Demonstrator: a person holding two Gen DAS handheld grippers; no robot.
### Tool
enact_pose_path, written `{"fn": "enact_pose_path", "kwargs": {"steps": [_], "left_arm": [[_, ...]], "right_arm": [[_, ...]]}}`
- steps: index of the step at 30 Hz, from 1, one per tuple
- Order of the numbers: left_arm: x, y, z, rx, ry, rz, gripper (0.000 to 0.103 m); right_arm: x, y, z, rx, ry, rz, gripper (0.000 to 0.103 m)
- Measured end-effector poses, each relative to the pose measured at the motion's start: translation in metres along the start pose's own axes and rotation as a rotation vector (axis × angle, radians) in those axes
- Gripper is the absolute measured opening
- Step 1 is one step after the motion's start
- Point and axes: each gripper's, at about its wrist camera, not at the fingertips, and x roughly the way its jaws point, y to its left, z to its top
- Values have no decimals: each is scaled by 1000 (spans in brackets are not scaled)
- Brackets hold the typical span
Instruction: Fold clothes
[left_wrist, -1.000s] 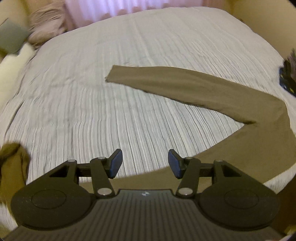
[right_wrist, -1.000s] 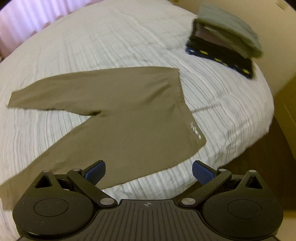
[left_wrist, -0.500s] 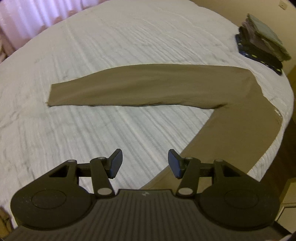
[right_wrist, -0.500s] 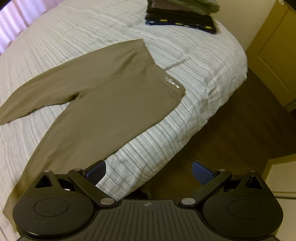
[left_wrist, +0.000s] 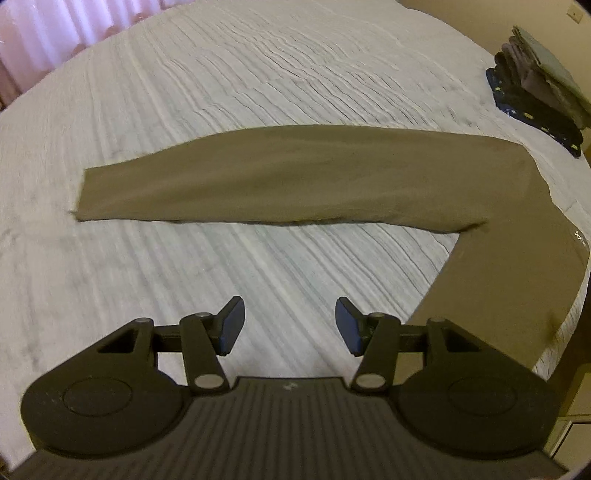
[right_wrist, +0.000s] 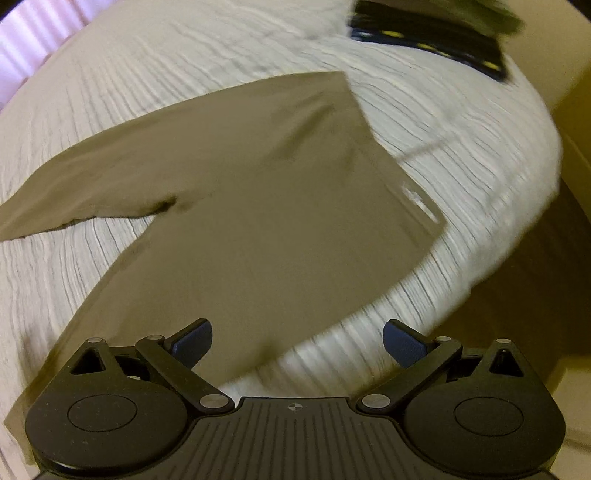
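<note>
A pair of olive-brown trousers (left_wrist: 314, 181) lies flat on a white ribbed bedspread (left_wrist: 221, 74), its two legs spread apart in a wide V. In the left wrist view one leg stretches across the middle of the bed, its hem at the left, and joins the waist part at the right, where a small white logo (left_wrist: 580, 236) sits near the waistband edge. The other leg runs from there toward the near right, down past the gripper body. The left gripper (left_wrist: 290, 325) hangs above bare bedspread, near the gap between the two legs; its blue-padded fingers (left_wrist: 232, 325) stand apart with nothing between them.

In the right wrist view, which is blurred by motion, the trousers (right_wrist: 258, 221) fill the middle, the waistband at the right close to the bed's edge. The right gripper (right_wrist: 297, 341) hovers over the near leg and the bed edge, its fingers (right_wrist: 194, 341) spread wide and empty.

A stack of folded clothes (left_wrist: 539, 88), dark at the bottom and grey-green on top, rests at the far right corner of the bed, well apart from the trousers. Pale pink curtains (left_wrist: 55, 29) hang at the far left.
</note>
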Motion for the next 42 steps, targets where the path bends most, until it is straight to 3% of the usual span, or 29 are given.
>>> {"fn": "enact_pose_path", "kwargs": {"steps": [6, 7, 9, 10, 18, 21, 25, 31, 32, 33, 34, 35, 38, 42], "left_arm": [[61, 2, 25, 16, -29, -41, 50], [72, 3, 32, 25, -44, -46, 50], [95, 8, 52, 53, -77, -50, 47], [105, 11, 63, 69, -94, -51, 44], [164, 36, 151, 317, -207, -56, 43], [179, 49, 170, 427, -199, -64, 43], [196, 64, 180, 560, -128, -103, 44], [206, 72, 185, 603, -71, -166, 43], [207, 72, 186, 604, -65, -173, 40], [208, 73, 186, 606, -59, -180, 26], [209, 73, 186, 608, -53, -188, 6], [210, 74, 187, 609, -47, -195, 2], [203, 68, 177, 635, -86, -154, 1], [170, 64, 158, 581, -173, -110, 1]], "right_arm": [[62, 9, 53, -102, 13, 50, 102], [71, 11, 62, -122, 5, 64, 99], [88, 15, 86, -170, -18, 96, 83], [94, 15, 98, -191, -36, 108, 83], [131, 20, 195, -397, -174, 156, 83], [142, 21, 223, -488, -200, 165, 83], [160, 16, 250, -580, -185, 183, 83], [187, 13, 275, -624, -124, 244, 83], [191, 15, 277, -623, -107, 252, 70], [195, 18, 279, -625, -81, 265, 35], [198, 21, 279, -626, -56, 274, 21], [196, 24, 276, -639, -58, 265, 12], [184, 30, 264, -696, -92, 234, 2], [148, 28, 240, -743, -202, 196, 1]]}}
